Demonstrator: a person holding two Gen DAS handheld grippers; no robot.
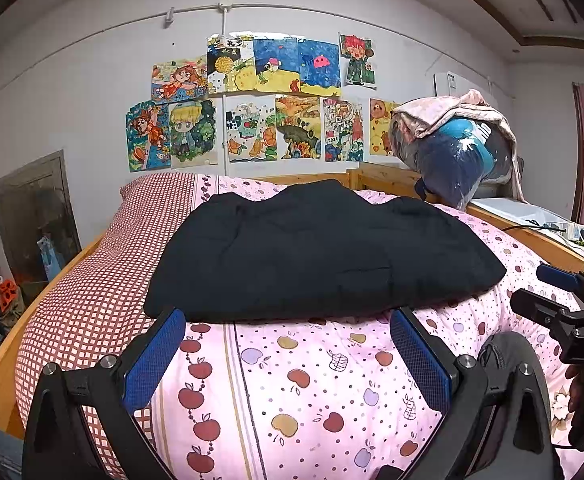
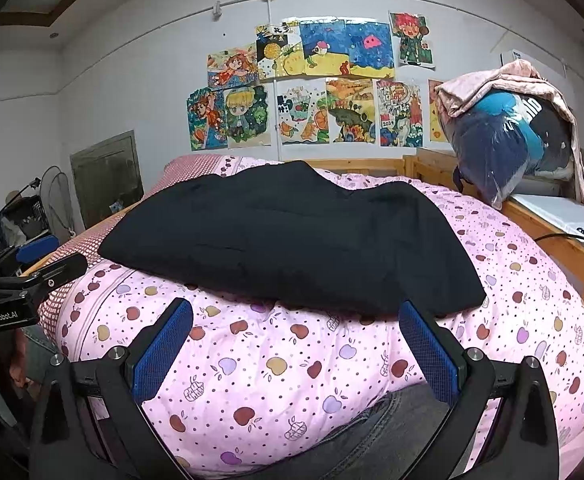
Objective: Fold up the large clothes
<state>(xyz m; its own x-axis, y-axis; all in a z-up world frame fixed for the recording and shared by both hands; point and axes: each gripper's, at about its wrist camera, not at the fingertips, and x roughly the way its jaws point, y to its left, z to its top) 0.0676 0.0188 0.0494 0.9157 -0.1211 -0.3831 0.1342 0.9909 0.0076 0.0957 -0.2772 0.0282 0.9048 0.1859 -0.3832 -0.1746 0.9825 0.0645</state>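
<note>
Both jaws stand wide apart and hold nothing: the left gripper and right gripper hover just short of the near edge of the black garment. It lies folded flat on the pink apple-print quilt, long axis running left to right. Bare quilt shows on both sides; a wooden bed rail borders the right.

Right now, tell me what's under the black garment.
The black garment lies on a pink apple-print quilt on the bed. Whatever sits beneath its middle is covered from both views.
</note>
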